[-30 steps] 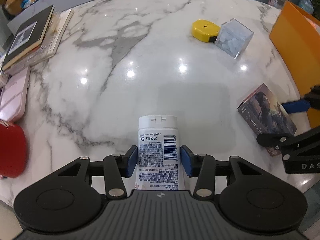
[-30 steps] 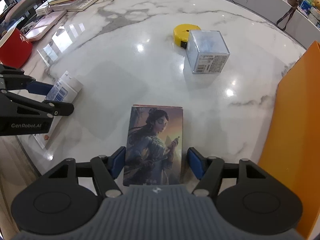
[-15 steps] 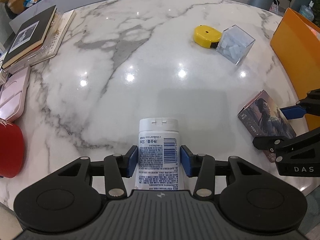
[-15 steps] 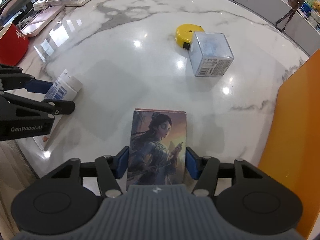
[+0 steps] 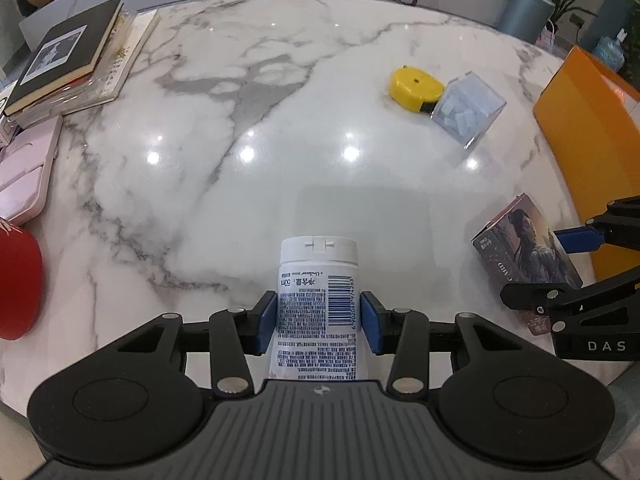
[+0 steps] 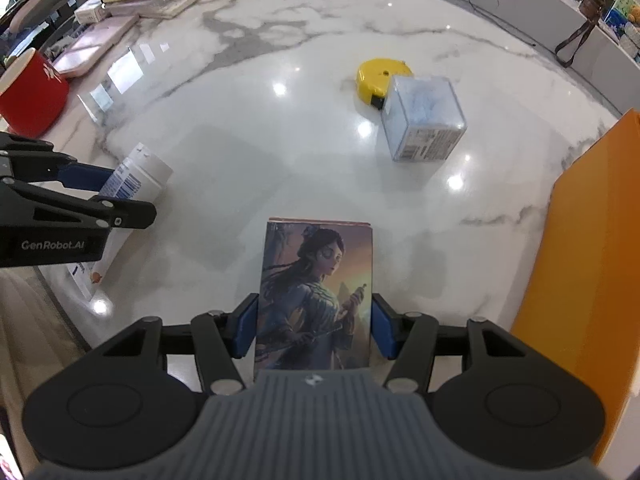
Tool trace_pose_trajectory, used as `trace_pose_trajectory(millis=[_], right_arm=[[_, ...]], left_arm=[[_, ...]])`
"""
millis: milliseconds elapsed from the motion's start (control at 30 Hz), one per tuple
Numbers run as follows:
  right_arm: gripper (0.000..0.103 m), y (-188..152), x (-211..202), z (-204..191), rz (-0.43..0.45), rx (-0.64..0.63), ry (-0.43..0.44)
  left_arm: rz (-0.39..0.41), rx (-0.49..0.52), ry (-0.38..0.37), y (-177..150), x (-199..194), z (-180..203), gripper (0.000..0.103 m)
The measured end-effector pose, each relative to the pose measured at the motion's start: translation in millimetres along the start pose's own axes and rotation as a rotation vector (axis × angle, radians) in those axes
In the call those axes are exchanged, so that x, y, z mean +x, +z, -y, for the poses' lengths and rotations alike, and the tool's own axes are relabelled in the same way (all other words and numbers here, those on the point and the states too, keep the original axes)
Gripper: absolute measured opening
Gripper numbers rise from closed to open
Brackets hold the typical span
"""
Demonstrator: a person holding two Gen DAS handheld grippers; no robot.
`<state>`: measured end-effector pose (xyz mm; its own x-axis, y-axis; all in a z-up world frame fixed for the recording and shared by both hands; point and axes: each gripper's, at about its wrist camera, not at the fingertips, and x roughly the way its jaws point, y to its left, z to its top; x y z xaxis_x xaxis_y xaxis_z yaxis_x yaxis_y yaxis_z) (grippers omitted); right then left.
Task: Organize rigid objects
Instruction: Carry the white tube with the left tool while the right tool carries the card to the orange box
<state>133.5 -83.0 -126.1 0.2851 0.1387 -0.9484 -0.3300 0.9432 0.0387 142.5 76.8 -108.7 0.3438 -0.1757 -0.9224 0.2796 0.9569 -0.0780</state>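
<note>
A white tube [image 5: 318,280] with a barcode label and flip cap lies near the marble table's front edge. My left gripper [image 5: 318,320] is shut on it, blue pads pressing both sides of its body. The right wrist view shows the same tube [image 6: 140,172] between the left gripper's [image 6: 132,194] fingers. A card box [image 6: 316,272] printed with a painted figure lies flat on the table. My right gripper [image 6: 314,328] is shut on it, pads against its long edges. From the left wrist view the box [image 5: 524,248] sits at the right, in the right gripper [image 5: 536,268].
A yellow tape measure [image 5: 416,88] touches a clear plastic cube [image 5: 468,112] at the far right. An orange bin wall [image 5: 592,140] stands along the right. Stacked books [image 5: 68,56], a pink case [image 5: 24,168] and a red mug [image 5: 16,280] line the left side.
The right gripper's jaws narrowed until the pads met the card box's edges. The left gripper stayed shut on the tube, and its view shifted slightly.
</note>
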Motion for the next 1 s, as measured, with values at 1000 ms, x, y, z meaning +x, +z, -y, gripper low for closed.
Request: trace_pose_trajectory(millis=[1000], right_arm=[[0.057,-84.5,-172.5,147.1,0.095,0.13,-0.249]], left_arm=[[0.174,0.251,-0.211,55.1,-110.0,191.8,0.05]])
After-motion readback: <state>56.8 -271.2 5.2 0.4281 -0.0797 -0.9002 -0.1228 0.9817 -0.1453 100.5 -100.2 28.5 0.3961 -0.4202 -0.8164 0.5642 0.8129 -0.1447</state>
